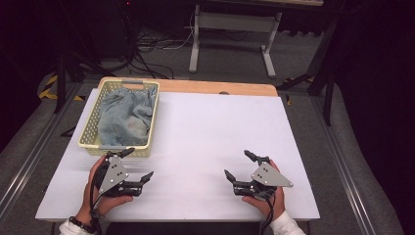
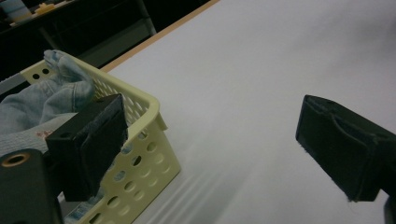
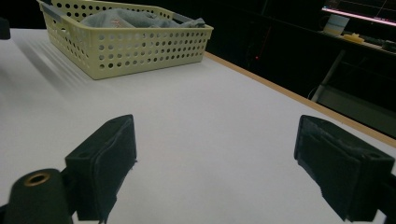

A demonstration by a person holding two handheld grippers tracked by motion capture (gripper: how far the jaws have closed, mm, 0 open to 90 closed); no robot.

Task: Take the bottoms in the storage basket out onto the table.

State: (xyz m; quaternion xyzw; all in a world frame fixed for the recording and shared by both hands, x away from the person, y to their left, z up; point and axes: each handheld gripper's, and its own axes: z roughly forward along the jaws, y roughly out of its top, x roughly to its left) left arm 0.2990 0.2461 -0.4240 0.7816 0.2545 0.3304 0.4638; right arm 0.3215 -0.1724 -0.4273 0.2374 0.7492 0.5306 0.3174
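White board [image 1: 215,142] covers nearly all of the table, with a strip of pale wood [image 1: 215,88] left bare along the far edge at twelve o'clock. Grey floor surrounds it in a dark room; a white table frame [image 1: 235,39] stands beyond at twelve o'clock, and black cables [image 1: 147,54] trail across the floor at eleven. Pale yellow and perforated, the basket [image 1: 90,128] sits at ten o'clock on the board, holding a crumpled bundle of faded blue denim [image 1: 126,115]. No writing can be read on anything.

At seven o'clock the left gripper [image 1: 134,166] rests on the board just beside the basket's near corner, jaws spread wide with nothing between them. At five o'clock the right gripper [image 1: 240,167] lies well apart from the basket, jaws equally wide and empty. A hand grasps each gripper from the near edge.
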